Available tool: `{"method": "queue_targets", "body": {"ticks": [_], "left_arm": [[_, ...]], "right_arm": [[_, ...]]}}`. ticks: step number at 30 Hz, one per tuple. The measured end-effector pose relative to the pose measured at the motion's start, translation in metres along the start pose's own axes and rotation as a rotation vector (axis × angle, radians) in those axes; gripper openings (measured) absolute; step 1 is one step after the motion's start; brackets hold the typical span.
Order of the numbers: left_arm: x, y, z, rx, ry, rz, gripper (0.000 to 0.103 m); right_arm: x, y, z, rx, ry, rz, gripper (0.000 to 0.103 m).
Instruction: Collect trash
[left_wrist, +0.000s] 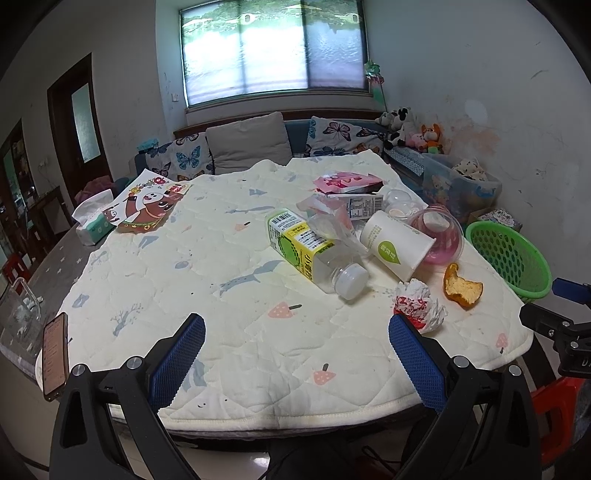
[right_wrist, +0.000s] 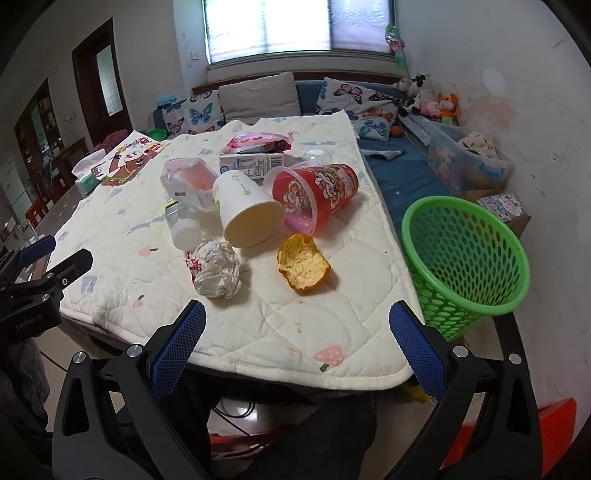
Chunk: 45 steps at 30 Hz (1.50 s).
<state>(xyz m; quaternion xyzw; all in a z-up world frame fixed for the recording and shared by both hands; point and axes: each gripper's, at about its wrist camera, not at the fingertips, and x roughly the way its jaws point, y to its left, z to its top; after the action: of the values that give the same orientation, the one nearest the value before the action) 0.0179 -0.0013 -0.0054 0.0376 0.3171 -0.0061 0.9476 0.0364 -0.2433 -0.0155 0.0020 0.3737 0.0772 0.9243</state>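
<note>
Trash lies on the quilted table cover (left_wrist: 258, 350): an empty plastic bottle (left_wrist: 314, 254) on its side, a white paper cup (left_wrist: 397, 245) (right_wrist: 247, 210), a red plastic cup (right_wrist: 317, 192), an orange peel (left_wrist: 461, 286) (right_wrist: 303, 267), a crumpled paper wrapper (left_wrist: 417, 304) (right_wrist: 218, 267), a pink snack bag (right_wrist: 258, 142) on a white carton (right_wrist: 251, 162). A green mesh basket (right_wrist: 465, 258) (left_wrist: 509, 258) stands at the table's right edge. My left gripper (left_wrist: 295, 325) is open and empty over the near edge. My right gripper (right_wrist: 297, 312) is open and empty, just short of the peel and wrapper.
A tissue box (left_wrist: 92, 221) and a cartoon sheet (left_wrist: 147, 205) lie at the far left. A phone (left_wrist: 54, 356) rests at the near-left edge. A sofa with cushions (left_wrist: 247, 142) and a storage bin (right_wrist: 469, 158) stand behind. A red stool (right_wrist: 517, 443) stands below right.
</note>
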Motion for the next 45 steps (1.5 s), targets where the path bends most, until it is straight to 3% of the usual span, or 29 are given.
{"method": "queue_targets", "body": {"ticks": [11,26,31,35,40,45], "left_arm": [[0.007,-0.011,0.012,0.014,0.010,-0.042,0.097],[0.045,-0.060,0.012,0.080,0.092,-0.254,0.096],[0.061,-0.076,0.013,0.128,0.106,-0.286,0.095],[0.079,-0.080,0.013,0.138,0.143,-0.313,0.082],[0.097,-0.084,0.010,0.141,0.181,-0.356,0.081],[0.106,-0.089,0.008,0.144,0.191,-0.404,0.069]], "right_arm": [[0.010,-0.013,0.004,0.009,0.003,0.021,0.099],[0.025,-0.036,-0.004,0.034,0.028,0.035,0.098],[0.033,-0.039,-0.005,0.036,0.038,0.039,0.098],[0.037,-0.042,-0.006,0.039,0.043,0.047,0.097],[0.045,-0.042,-0.007,0.035,0.056,0.053,0.096],[0.053,-0.043,-0.007,0.040,0.072,0.064,0.094]]}}
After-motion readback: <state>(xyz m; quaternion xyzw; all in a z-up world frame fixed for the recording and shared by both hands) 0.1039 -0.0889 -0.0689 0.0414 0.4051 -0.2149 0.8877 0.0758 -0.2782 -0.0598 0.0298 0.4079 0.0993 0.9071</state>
